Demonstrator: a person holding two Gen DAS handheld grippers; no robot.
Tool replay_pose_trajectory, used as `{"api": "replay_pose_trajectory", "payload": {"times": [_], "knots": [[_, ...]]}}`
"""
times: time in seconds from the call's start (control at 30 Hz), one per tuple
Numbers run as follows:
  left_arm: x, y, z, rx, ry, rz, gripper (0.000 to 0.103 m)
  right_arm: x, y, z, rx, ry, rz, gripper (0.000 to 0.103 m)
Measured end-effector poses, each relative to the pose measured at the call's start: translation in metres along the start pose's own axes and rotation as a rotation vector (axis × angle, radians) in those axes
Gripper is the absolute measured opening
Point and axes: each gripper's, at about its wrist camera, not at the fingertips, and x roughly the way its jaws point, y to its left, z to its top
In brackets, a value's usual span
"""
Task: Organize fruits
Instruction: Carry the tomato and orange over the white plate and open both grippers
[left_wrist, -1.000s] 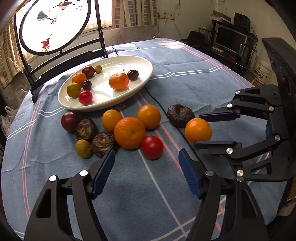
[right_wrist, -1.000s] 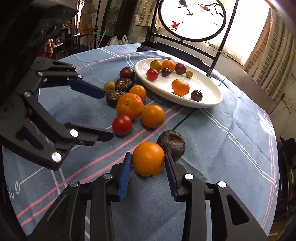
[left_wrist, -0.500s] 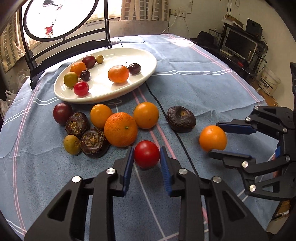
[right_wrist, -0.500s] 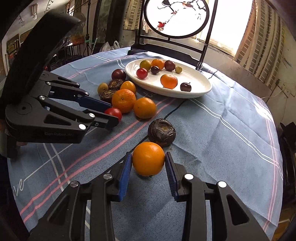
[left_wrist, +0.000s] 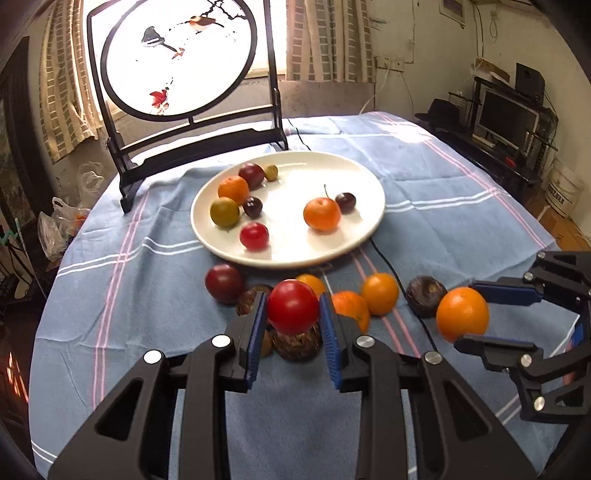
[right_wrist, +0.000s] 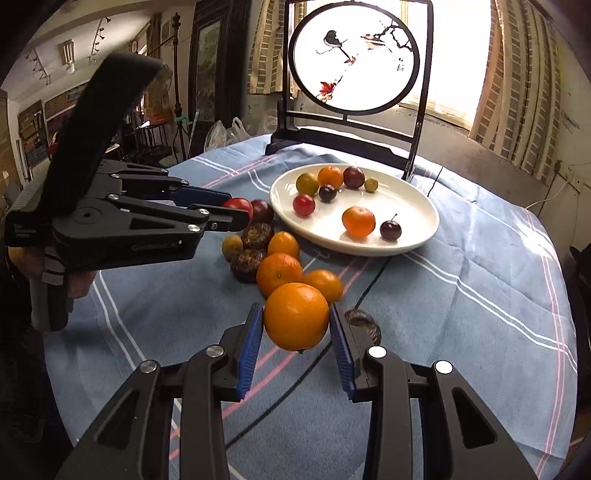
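The red tomato (left_wrist: 293, 312) is clamped at its widest part in the left tool (left_wrist: 293, 330), lifted above the loose fruit; the orange (right_wrist: 296, 321) sits likewise in the right tool (right_wrist: 297, 339). Both look light, smooth and easily bruised (the tomato especially), so a gentle squeeze suits. The white plate (left_wrist: 365, 177) lies farther on the counter (left_wrist: 461, 177), its right half mostly free.

The red tomato (left_wrist: 293, 312) hides most of a dark brown fruit (left_wrist: 297, 341) directly behind it.
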Motion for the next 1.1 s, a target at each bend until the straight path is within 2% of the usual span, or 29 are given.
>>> {"api": "replay_pose_trajectory", "payload": {"times": [0.23, 0.47, 0.73, 1.1], "knots": [[0.008, 0.015, 0.056, -0.021, -0.084, 0.056, 0.028, -0.008, -0.024, 0.052, 0.068, -0.137, -0.047, 0.037], [0.032, 0.026, 0.089, -0.045, -0.115, 0.066, 0.028, -0.005, -0.062, 0.094, 0.170, -0.250, -0.094, 0.037], [0.072, 0.034, 0.096, -0.060, -0.094, 0.065, 0.028, 0.042, -0.077, 0.114, 0.215, -0.223, -0.076, 0.037], [0.097, 0.038, 0.084, -0.055, -0.059, 0.061, 0.028, 0.096, -0.082, 0.109, 0.270, -0.142, -0.063, 0.037]]}}
